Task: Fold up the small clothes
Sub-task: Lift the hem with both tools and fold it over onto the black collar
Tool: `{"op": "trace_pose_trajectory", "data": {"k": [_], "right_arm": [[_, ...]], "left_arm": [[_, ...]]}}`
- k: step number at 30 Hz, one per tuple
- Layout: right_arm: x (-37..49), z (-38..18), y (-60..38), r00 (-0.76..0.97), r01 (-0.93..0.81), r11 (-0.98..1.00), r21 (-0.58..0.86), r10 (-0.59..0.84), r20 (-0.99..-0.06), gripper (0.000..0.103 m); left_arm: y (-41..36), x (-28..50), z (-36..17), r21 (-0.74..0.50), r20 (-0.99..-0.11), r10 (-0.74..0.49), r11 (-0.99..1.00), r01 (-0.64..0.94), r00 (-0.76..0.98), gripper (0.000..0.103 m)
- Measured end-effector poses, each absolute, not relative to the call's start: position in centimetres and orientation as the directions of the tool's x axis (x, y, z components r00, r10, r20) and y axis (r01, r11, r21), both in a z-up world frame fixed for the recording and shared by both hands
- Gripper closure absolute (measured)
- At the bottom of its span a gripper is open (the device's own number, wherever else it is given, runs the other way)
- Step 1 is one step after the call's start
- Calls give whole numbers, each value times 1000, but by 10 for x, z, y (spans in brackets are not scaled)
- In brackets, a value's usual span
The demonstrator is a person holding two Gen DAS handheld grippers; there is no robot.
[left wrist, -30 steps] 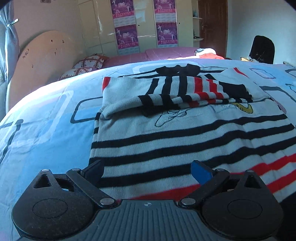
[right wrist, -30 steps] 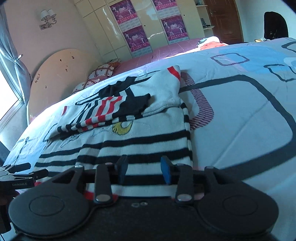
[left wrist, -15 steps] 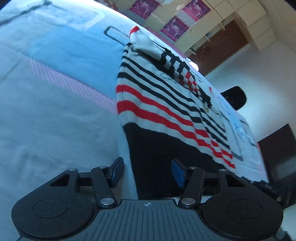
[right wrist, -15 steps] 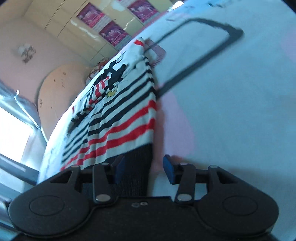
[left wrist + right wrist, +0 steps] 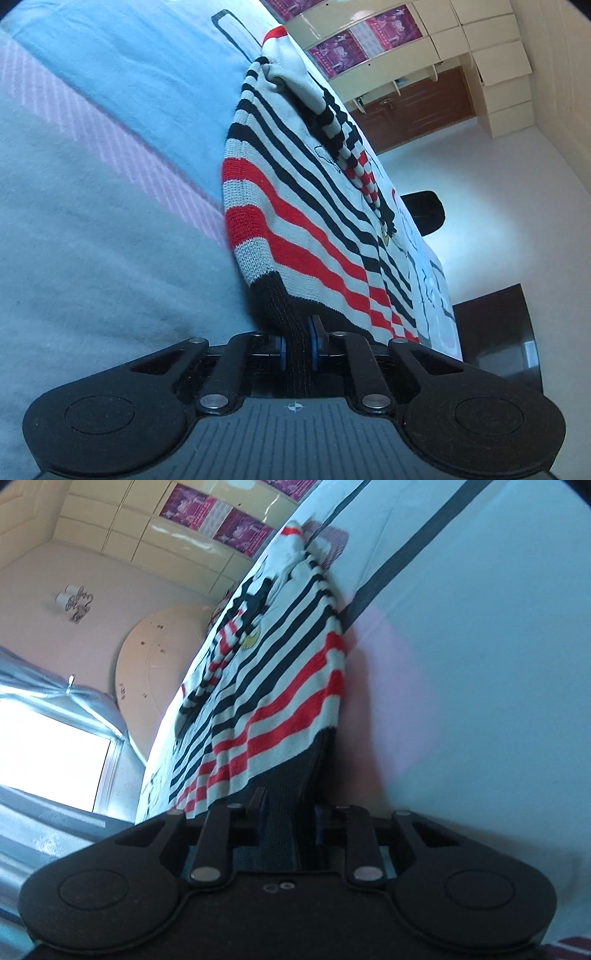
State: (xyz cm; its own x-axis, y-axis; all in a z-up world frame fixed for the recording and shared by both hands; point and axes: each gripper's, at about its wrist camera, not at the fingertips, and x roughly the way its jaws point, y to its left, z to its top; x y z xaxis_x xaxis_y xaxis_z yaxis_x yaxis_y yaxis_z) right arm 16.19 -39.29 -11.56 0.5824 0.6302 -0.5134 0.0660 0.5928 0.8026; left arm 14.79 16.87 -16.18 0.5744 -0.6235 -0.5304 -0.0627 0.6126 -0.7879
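Both claws have just been closing on the black ribbed hem of the small white knitted sweater with black and red stripes [image 5: 295, 236]: the left claw [image 5: 296, 347] now pinches one hem corner, the right claw [image 5: 290, 827] the other, where a second ago both stood open. With both corners pinned, the lengthwise fold can probably start. The sweater lies flat on the pale blue patterned bedsheet [image 5: 110, 221], sleeves folded across its far end. Open bed surrounds it.

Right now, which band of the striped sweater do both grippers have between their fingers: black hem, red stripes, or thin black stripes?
The solid black ribbed hem. The left gripper and right gripper each pinch it; red stripes begin just beyond.
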Motion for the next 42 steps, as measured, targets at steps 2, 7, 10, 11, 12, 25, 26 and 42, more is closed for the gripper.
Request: {"op": "trace_pose_trajectory", "data": {"k": [2, 7, 10, 11, 12, 25, 26, 42], "right_arm": [[160, -115, -391, 586, 65, 597, 799, 626, -515, 79], [157, -113, -388, 585, 63, 640, 766, 597, -548, 96], [154, -101, -384, 618, 22, 683, 730, 565, -547, 97], [151, -96, -386, 643, 13, 674, 738, 560, -523, 97], [147, -91, -390, 666, 3, 662, 750, 558, -495, 97], [147, -73, -393, 707, -15, 708, 706, 507, -493, 97], [152, -62, -391, 723, -35, 717, 696, 500, -478, 97], [358, 17, -384, 784, -172, 785, 595, 475, -399, 97]], "left_arm": [[163, 146, -158, -766, -542, -606, 641, -46, 582, 90], [158, 141, -154, -736, -546, -573, 677, -24, 611, 95], [168, 128, -143, -726, -519, -536, 687, -13, 666, 97], [177, 121, -140, -744, -489, -528, 668, -17, 695, 97], [185, 115, -137, -754, -471, -506, 656, -31, 723, 97], [197, 125, -128, -757, -466, -518, 653, -19, 717, 97], [198, 128, -122, -764, -446, -521, 645, -6, 728, 97], [202, 322, -48, -761, -357, -485, 647, 52, 798, 97]]}}
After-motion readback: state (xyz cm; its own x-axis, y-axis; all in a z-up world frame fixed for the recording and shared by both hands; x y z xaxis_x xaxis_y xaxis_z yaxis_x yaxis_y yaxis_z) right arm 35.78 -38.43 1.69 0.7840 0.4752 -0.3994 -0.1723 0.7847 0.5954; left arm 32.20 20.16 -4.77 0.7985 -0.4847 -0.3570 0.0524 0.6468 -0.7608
